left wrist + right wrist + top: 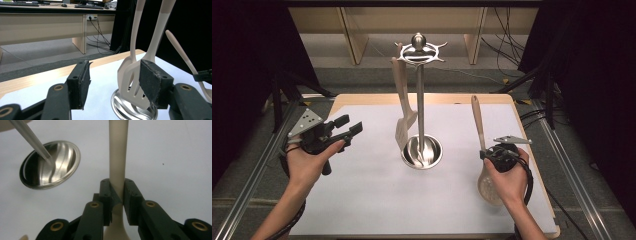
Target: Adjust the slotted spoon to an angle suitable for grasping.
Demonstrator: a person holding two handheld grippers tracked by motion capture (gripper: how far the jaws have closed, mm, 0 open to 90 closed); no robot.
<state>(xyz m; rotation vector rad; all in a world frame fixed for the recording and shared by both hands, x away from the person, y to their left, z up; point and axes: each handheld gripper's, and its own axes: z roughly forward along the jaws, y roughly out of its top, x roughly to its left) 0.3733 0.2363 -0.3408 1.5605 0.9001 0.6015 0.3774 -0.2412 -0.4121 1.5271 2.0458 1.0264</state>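
At left of the high view, the left gripper (pixel 351 127) is held above the white table mat (pixel 362 200) in the person's left hand (pixel 307 162), its jaws standing apart with nothing between them; its own view shows the pads (pixel 85 82) well separated. Centre: a polished steel utensil stand (pixel 420 100) with a round dish base and a star-shaped hook crown rises upright from the mat, and a cream slotted plastic spatula (pixel 403 105) hangs from the crown, its blade just above the base. At right, the right gripper (pixel 488 154), in the person's right hand (pixel 507 180), is clamped on the handle of a cream plastic slotted spoon (pixel 477 122); the handle slants up and away, the bowl lies low beside the hand. In the right gripper view, both pads (pixel 130 195) press the spoon's neck.
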